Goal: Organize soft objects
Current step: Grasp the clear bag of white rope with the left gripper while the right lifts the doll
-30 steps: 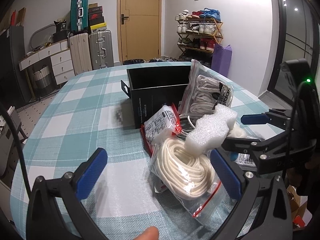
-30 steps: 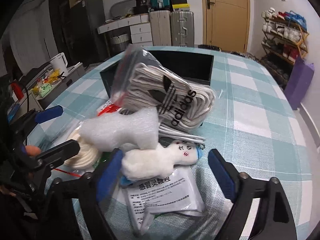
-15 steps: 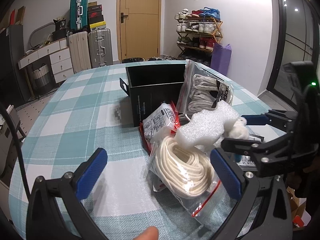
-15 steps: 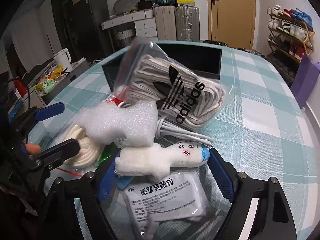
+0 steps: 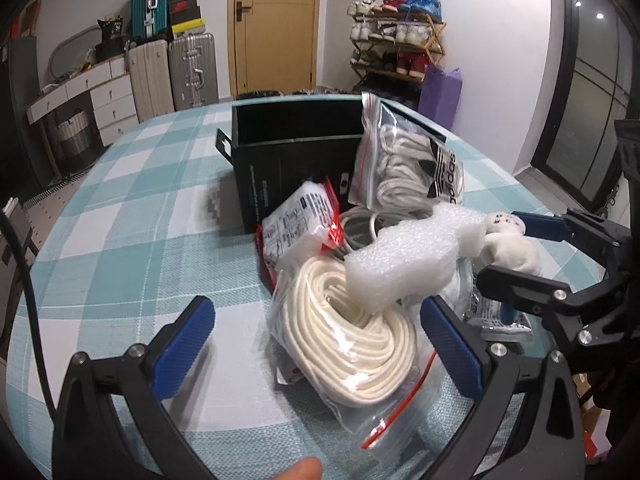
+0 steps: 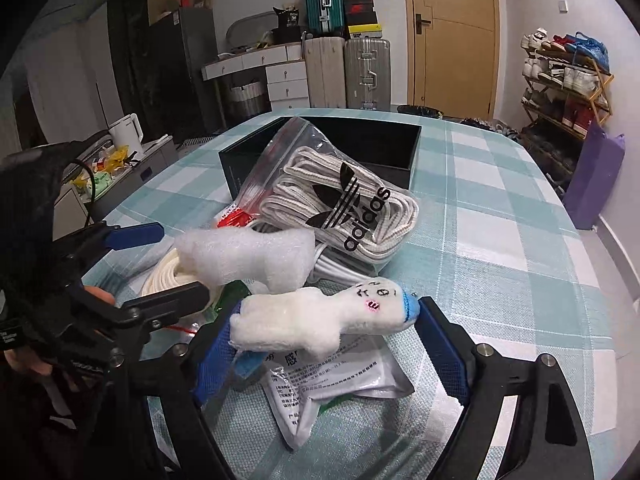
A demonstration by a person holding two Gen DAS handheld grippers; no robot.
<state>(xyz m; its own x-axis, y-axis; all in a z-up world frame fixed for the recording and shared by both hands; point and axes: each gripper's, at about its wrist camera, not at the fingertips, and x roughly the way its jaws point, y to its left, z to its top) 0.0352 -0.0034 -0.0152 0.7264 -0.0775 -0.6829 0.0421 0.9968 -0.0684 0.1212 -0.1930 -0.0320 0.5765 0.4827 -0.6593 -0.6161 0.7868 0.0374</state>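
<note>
I'm clamping the plush toy (image 6: 320, 320) in my right gripper (image 6: 326, 344); left gripper (image 5: 316, 340) is gaping empty. The black box (image 6: 404, 156) at twelve o'clock seems empty (interior dim), so everything's still waiting.

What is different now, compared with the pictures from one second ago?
The right gripper closed on the white plush toy and raised it off the printed sachet. The foam piece, rope bag, shoelace bag and black box stayed. The left gripper remained open, holding nothing.
</note>
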